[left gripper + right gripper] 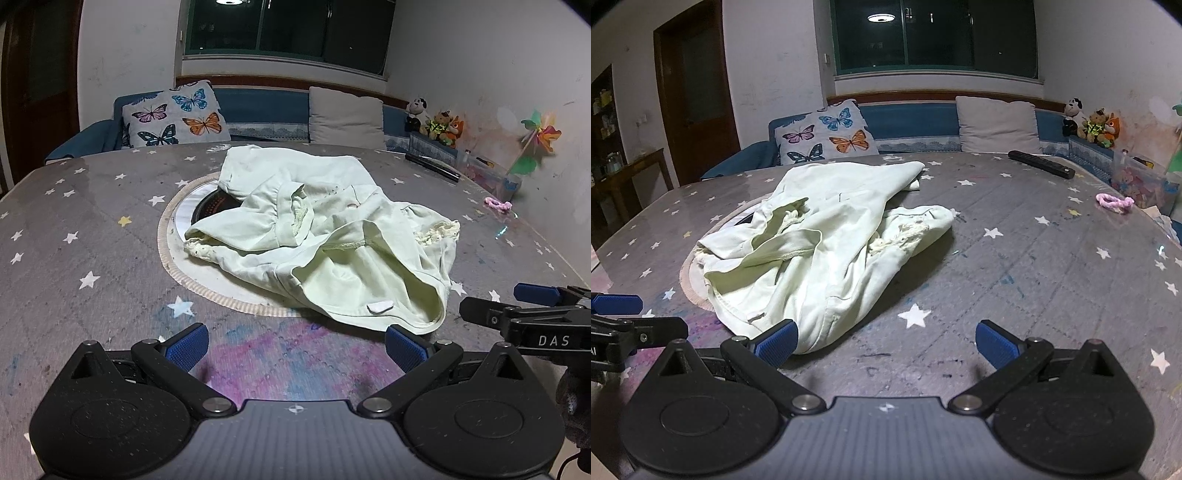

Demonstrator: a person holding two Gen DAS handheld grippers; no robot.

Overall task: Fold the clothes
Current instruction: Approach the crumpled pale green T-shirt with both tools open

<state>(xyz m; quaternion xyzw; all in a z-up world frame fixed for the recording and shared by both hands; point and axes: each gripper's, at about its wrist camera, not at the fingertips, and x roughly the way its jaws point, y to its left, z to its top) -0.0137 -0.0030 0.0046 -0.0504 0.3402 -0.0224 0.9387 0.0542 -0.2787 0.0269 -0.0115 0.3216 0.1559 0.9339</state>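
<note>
A pale green garment with lace trim (317, 236) lies crumpled on the grey star-patterned table (74, 229), partly over a round inset plate (177, 221). It also shows in the right wrist view (820, 251). My left gripper (295, 349) is open and empty, just short of the garment's near hem. My right gripper (886, 347) is open and empty; its left finger (777, 345) is at the garment's near edge. The right gripper shows at the right in the left wrist view (517, 310). The left gripper shows at the left in the right wrist view (617, 317).
A black remote (1041, 164) and a pink hair tie (1115, 202) lie on the far right of the table (1034, 258). A clear box of small items (1145, 184) stands at the right edge. A sofa with cushions (827, 136) is behind the table.
</note>
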